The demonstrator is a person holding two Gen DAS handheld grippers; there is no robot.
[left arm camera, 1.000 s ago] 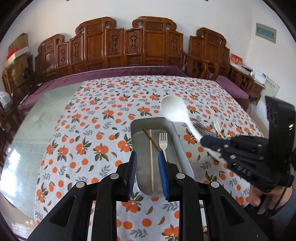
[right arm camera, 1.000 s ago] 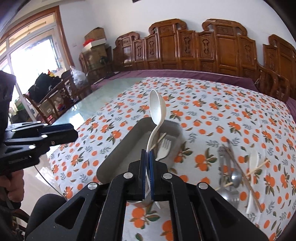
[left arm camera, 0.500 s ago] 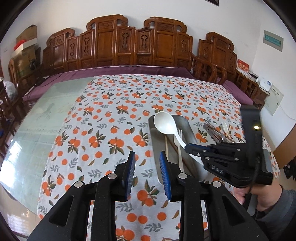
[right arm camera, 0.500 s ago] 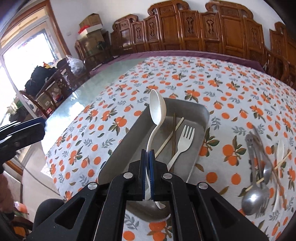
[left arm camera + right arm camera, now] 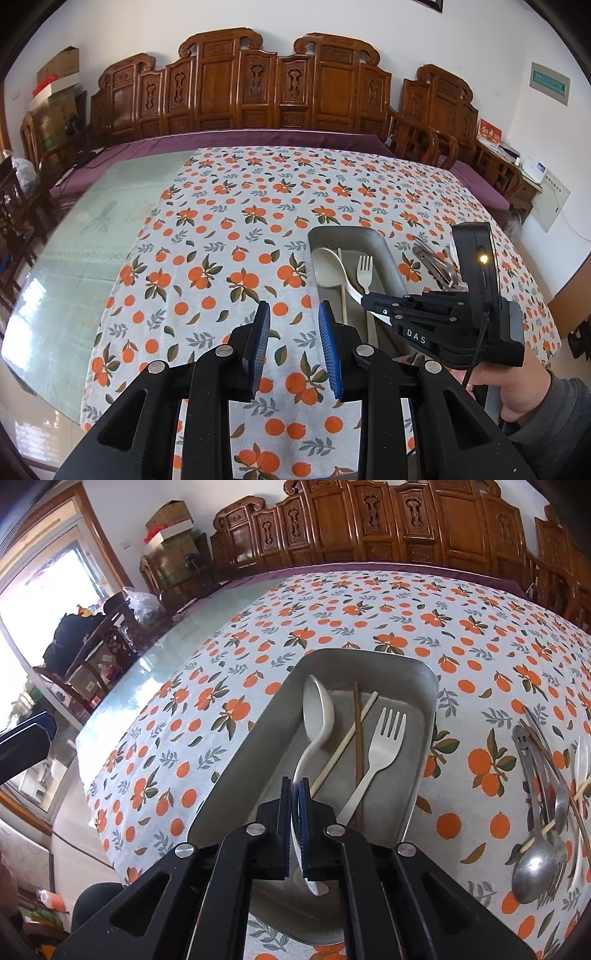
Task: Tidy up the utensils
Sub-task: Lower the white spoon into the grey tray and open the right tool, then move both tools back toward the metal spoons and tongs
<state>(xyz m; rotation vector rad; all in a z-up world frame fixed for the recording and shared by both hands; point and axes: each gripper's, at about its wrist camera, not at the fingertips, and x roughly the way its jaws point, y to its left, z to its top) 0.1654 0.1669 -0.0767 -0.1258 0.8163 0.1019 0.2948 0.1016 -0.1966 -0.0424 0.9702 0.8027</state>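
Note:
My right gripper (image 5: 294,794) is shut on the handle of a white spoon (image 5: 317,716), whose bowl is low inside the metal tray (image 5: 424,738) near its left wall. In the tray lie a white fork (image 5: 382,746), a pale chopstick (image 5: 345,744) and a dark chopstick (image 5: 357,731). The tray (image 5: 391,269), the spoon (image 5: 328,267) and the right gripper (image 5: 369,304) also show in the left wrist view. My left gripper (image 5: 293,328) is open and empty above the cloth, left of the tray.
A pile of metal spoons and forks (image 5: 543,812), with a white spoon and chopsticks, lies on the orange-patterned cloth (image 5: 369,602) right of the tray. Carved wooden benches (image 5: 258,88) line the far side. Bare glass tabletop (image 5: 92,229) lies to the left.
My right gripper has lowered the white spoon from above the tray down into it. My left gripper has shifted left, away from the tray.

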